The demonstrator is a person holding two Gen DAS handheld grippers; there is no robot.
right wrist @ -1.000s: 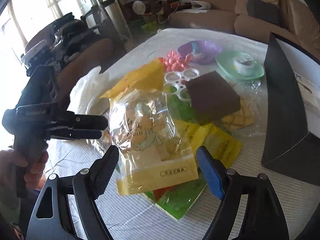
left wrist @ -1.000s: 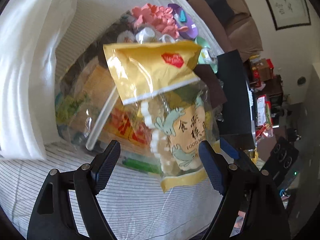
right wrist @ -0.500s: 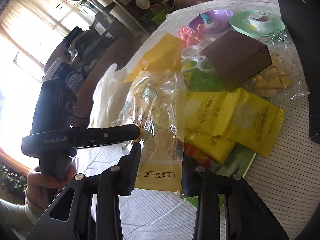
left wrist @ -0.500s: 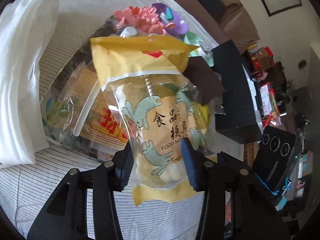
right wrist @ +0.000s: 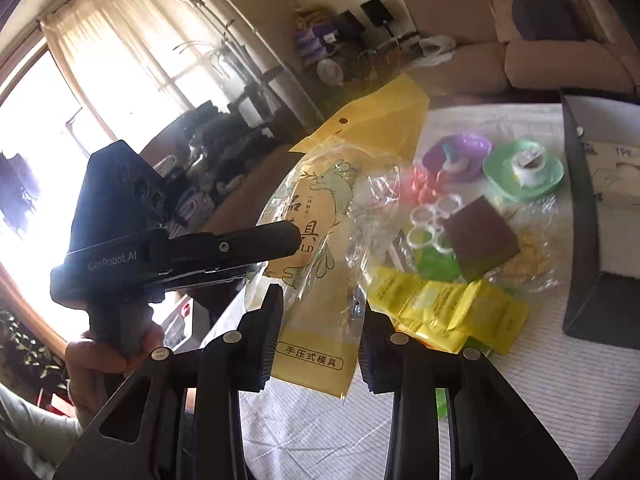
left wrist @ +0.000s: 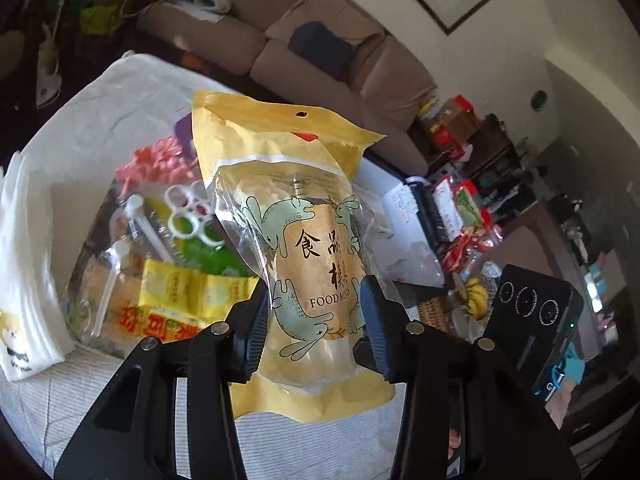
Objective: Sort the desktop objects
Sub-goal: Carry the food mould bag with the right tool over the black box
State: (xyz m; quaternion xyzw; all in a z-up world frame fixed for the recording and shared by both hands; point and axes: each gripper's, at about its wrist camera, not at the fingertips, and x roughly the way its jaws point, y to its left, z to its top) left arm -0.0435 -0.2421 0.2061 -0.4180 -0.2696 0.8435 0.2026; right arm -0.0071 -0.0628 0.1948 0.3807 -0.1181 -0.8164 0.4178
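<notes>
Clamping the "FOOD MOLD" pouch (left wrist: pixel 308 280), left gripper (left wrist: pixel 316 320) lifts it; right gripper (right wrist: pixel 316 336) brackets it, contact unclear.

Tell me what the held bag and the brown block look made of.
Bag: thin glossy plastic film, clear window with yellow printed ends; it crinkles and glints. Brown block: matte and flat-faced, possibly sponge or foam; can't be sure.

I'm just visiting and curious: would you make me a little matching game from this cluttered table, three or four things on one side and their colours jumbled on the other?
Things:
1. food mould bag
2. plate under the tape roll
3. bowl
4. block

Colours:
A. purple
B. brown
C. yellow and clear
D. mint green

Pairs: 1-C, 2-D, 3-A, 4-B
</notes>
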